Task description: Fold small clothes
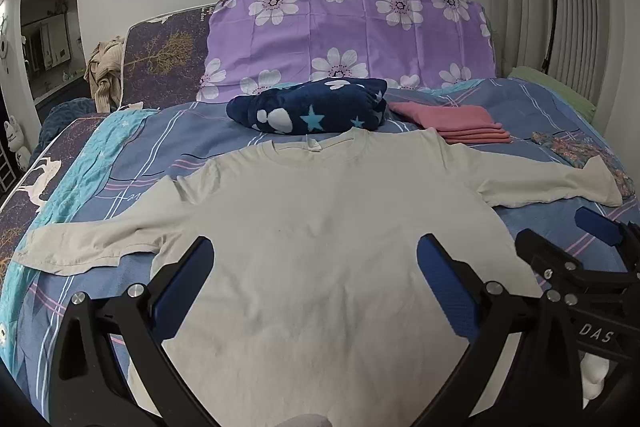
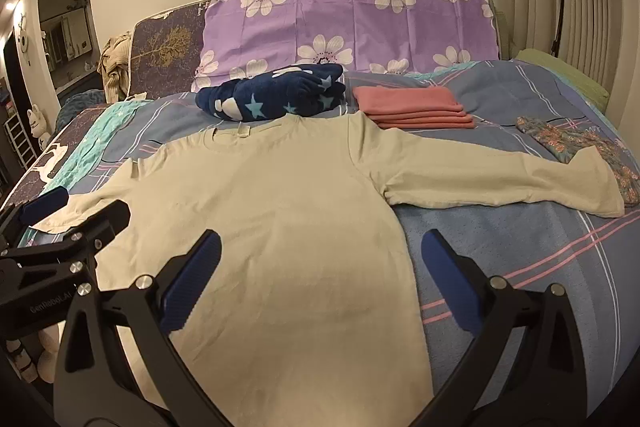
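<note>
Lying flat and face up on the blue striped bedspread [image 1: 500,99], the cream long-sleeved cotton shirt [image 1: 320,227] has both sleeves spread out to the sides and its neckline toward the headboard. The left gripper [image 1: 314,259] hangs above the shirt's chest, its black arms and blue padded fingers [image 1: 188,271] spread wide with nothing between them, tilted downward. The right gripper [image 2: 320,255] hovers just beside it, likewise fully released and empty, straddling the shirt's right side edge: one pad sits over the cream fabric, the other over bare bedspread. Neither claw touches the cloth, as far as can be told.

Just beyond the collar rests a rolled navy fleece blanket with white and teal stars [image 1: 312,107], touching or nearly touching the neckline. Beside it lies a neatly folded stack of pink cloth [image 1: 456,123]. A small floral-patterned garment [image 2: 580,143] lies under the tip of the right sleeve. A purple pillow with white flowers [image 1: 352,35] stands against the wall behind, next to a dark cushion with a gold tree print [image 1: 164,59].
</note>
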{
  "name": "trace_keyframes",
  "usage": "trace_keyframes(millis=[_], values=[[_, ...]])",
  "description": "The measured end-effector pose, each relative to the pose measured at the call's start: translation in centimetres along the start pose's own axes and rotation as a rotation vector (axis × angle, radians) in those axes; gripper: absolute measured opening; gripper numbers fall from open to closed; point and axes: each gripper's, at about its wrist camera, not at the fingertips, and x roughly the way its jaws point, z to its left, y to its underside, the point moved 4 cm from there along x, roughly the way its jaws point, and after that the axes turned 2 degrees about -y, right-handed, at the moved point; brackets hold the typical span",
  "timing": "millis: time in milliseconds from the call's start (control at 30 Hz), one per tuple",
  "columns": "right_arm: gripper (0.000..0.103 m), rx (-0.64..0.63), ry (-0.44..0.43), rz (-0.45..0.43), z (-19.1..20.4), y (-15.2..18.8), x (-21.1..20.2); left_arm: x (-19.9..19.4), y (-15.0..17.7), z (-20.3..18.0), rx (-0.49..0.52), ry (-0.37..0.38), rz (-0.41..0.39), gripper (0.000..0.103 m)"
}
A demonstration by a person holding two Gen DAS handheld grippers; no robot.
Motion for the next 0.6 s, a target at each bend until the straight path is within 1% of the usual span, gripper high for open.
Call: trace_keyframes(millis=[133, 267, 333, 433, 500, 600], values=[[0.101, 0.004, 0.013, -0.012, -0.1, -0.2, -0.4, 0.3, 0.3, 0.5, -0.024, -0.015, -0.001, 0.102], [0.101, 0.003, 0.023, -0.021, -0.2, -0.3, -0.7, 0.5, 0.6, 0.8, -0.001, -0.021, -0.002, 0.102], [0.101, 0.003, 0.024, -0.022, -0.1, -0.4, -0.7, 0.6, 0.8, 1.0, 0.0, 0.0, 0.008, 0.102], [0.101, 0.0, 0.025, -0.026, 0.0, -0.5, -0.8, 1.1, 1.0, 1.4, -0.027, 0.039, 0.046, 0.1], [0.101, -0.004, 0.025, -0.03, 0.1, -0.6, -0.9, 1.3, 1.2, 1.6, -0.037, 0.044, 0.056, 0.096], [0.101, -0.007, 0.026, -0.032, 0.2, -0.6, -1.0, 1.5, 1.6, 1.7, -0.038, 0.039, 0.068, 0.096]])
